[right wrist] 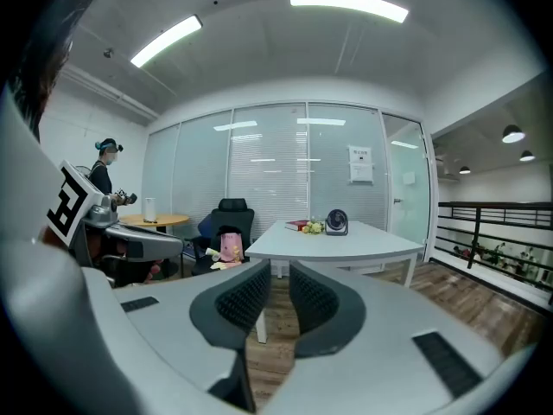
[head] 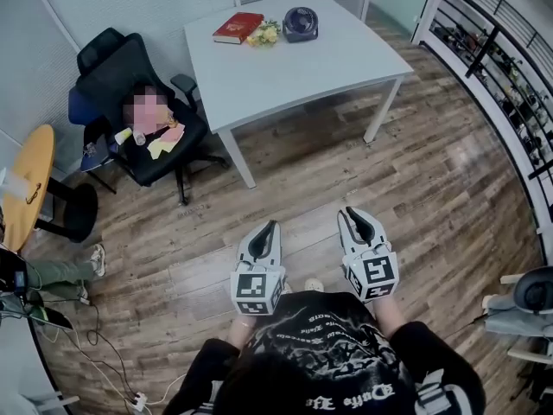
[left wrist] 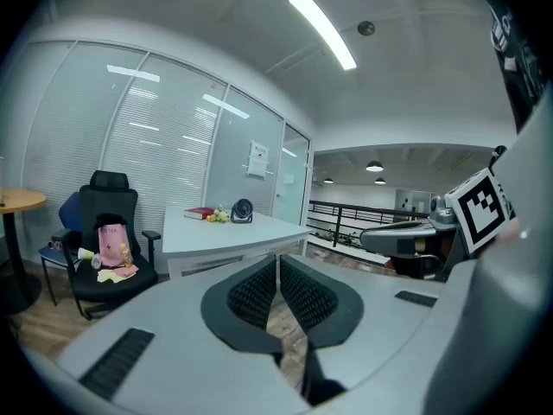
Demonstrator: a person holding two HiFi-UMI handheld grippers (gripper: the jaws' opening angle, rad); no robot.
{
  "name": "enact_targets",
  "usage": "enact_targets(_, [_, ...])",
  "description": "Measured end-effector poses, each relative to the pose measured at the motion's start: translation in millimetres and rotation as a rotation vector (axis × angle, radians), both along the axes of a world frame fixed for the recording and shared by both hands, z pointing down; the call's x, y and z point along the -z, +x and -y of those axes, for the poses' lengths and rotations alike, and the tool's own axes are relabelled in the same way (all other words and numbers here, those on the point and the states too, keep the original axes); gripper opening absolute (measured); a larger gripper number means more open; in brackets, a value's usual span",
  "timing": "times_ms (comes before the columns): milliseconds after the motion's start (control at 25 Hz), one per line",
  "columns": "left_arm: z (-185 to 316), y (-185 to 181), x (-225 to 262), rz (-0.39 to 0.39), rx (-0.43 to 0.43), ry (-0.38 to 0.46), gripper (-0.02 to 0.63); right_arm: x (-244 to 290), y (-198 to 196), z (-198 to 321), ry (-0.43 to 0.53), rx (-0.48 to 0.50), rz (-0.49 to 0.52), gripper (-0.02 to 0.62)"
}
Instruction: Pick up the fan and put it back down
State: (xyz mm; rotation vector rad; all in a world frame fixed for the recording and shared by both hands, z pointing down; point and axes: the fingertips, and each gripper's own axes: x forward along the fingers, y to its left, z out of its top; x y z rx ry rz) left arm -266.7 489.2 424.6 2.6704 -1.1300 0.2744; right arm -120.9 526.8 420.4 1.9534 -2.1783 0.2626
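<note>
A small dark round fan (head: 301,22) stands upright at the far side of a white table (head: 294,76), beside a red book (head: 238,27) and a bunch of yellow flowers (head: 263,34). Both grippers hang over the wooden floor, well short of the table. My left gripper (head: 272,226) has its pads pressed together with nothing between them (left wrist: 277,262). My right gripper (head: 349,212) shows a narrow gap between its pads and holds nothing (right wrist: 279,271). The fan (left wrist: 242,210) looks small and distant in the left gripper view. It is just as far off in the right gripper view, fan (right wrist: 336,221).
A black office chair (head: 130,76) with a pink bag and papers stands left of the table. A round wooden table (head: 26,184) is at the far left, with cables (head: 104,361) on the floor. A railing (head: 510,67) runs along the right. Another person (right wrist: 105,167) stands beyond the left gripper.
</note>
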Motion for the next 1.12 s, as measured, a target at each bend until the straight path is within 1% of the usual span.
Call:
enact_targets(80, [-1.3, 0.2, -0.1, -0.016, -0.011, -0.007, 0.028, -0.4, -1.0, -2.1, -0.002, 0.012, 0.013, 0.149])
enact_targets(120, [-3.3, 1.2, -1.3, -0.026, -0.024, -0.018, 0.083, -1.0, -1.8, -4.1, -0.003, 0.016, 0.014, 0.181])
enact_targets(160, [-5.6, 2.6, -3.2, -0.036, -0.039, -0.032, 0.159, -2.1, -2.7, -6.2, -0.005, 0.021, 0.014, 0.205])
enact_targets(240, [-7.9, 4.4, -6.3, -0.049, -0.056, -0.051, 0.224, -4.6, -6.1, -9.4, -0.012, 0.037, 0.010, 0.243])
enact_targets(360, [-7.1, 5.5, -6.2, -0.040, -0.076, -0.037, 0.308, -8.2, -12.4, -10.2, -0.026, 0.051, 0.008, 0.298])
enact_targets(480, [-4.9, 1.9, -5.0, -0.020, -0.105, -0.012, 0.314, -11.7, -20.1, -8.0, -0.033, 0.038, 0.007, 0.311])
enact_targets(600, [-2.4, -1.7, -6.1, -0.006, -0.141, -0.005, 0.330, -13.6, -26.1, -4.3, -0.030, 0.018, 0.004, 0.316])
enact_targets(720, [-0.2, -9.2, -10.3, -0.002, -0.169, -0.020, 0.331, -19.7, -34.4, -2.3, -0.040, -0.003, 0.003, 0.318])
enact_targets(960, [2.7, -21.9, -15.4, -0.004, -0.175, -0.038, 0.330, -32.1, -49.2, -6.1, -0.078, -0.003, 0.013, 0.318])
enact_targets(1120, [7.3, -17.7, -21.9, -0.039, -0.187, -0.087, 0.330, -37.0, -44.5, -2.8, -0.091, -0.004, 0.008, 0.318])
